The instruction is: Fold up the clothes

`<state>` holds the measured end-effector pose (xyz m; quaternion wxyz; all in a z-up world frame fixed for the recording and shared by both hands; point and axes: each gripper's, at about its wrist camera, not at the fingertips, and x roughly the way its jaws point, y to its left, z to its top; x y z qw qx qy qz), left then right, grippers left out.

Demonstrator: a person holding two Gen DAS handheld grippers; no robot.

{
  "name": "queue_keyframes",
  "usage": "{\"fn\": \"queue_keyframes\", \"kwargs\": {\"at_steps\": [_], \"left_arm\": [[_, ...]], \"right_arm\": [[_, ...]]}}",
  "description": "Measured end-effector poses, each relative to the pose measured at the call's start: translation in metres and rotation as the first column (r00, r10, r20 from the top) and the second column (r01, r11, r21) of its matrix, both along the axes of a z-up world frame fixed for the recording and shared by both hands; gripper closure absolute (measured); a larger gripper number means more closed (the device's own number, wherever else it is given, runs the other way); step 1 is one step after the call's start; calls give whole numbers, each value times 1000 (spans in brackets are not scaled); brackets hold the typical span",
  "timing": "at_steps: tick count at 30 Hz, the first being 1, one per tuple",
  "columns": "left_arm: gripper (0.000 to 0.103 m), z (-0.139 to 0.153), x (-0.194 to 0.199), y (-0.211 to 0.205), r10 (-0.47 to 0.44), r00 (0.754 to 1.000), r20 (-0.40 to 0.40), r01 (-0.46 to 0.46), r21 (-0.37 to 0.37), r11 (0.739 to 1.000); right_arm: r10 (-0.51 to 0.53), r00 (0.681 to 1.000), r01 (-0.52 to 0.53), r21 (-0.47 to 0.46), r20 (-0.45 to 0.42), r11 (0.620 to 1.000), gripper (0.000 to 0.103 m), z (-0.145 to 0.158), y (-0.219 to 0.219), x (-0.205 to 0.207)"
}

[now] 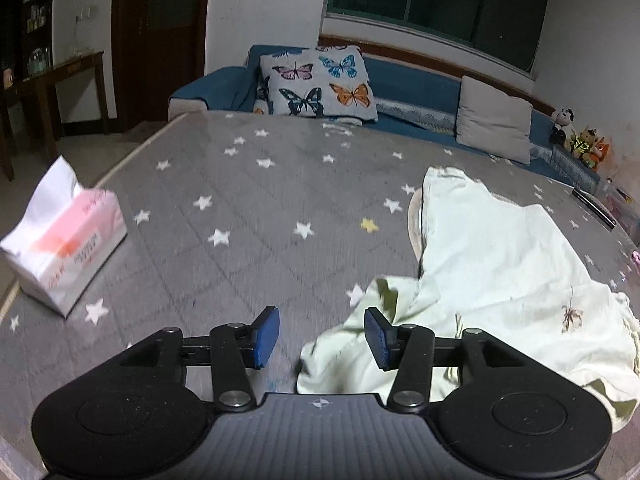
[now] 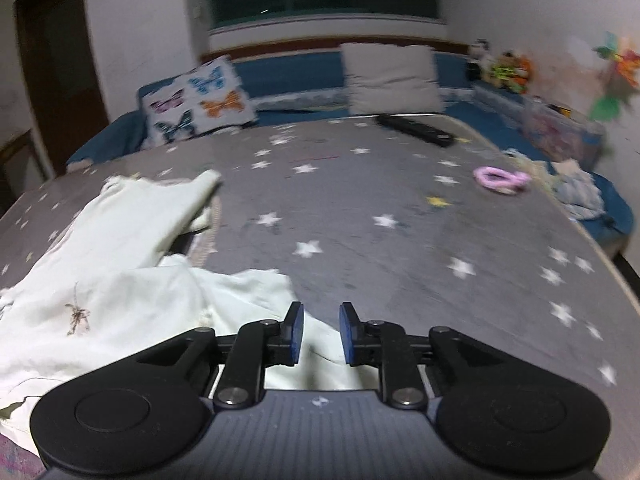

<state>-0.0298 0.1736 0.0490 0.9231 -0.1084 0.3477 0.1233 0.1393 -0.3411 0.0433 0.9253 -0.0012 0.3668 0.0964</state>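
The left gripper [image 1: 322, 338] stands open, its pads clear of the pale green garment [image 1: 500, 264] below. The right gripper [image 2: 320, 332] is narrowly open over another corner. The garment lies rumpled on the starred grey cover [image 1: 240, 200], its length running away toward the sofa [image 1: 416, 84].

Tissue pack [image 1: 64, 236], butterfly pillow [image 1: 320, 82], pink ring [image 2: 500, 179]

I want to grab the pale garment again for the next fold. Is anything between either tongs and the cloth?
Nothing visible. The garment lies right under both open tongs, left and right. The tissue box and pink ring sit well off to the sides.
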Motion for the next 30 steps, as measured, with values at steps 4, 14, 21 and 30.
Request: {"fn": "queue_keyframes", "kwargs": {"at_steps": [4,14,21,30], "left_arm": [[52,5,16,-5,-20,1000,15,20,1,1000],[53,5,95,-46,-137,990,21,136,39,990],[53,-6,156,-69,-191,981,-12,191,69,979],[52,-21,218,-85,-237,971,-24,238,64,969]], "right_arm": [[56,998,-56,-3,-24,998,74,-12,20,22],[93,994,-94,-30,-50,995,94,-35,34,44],[70,995,-76,-92,-66,993,95,-27,24,28],[83,993,-84,-12,-84,996,90,-2,15,46]]}}
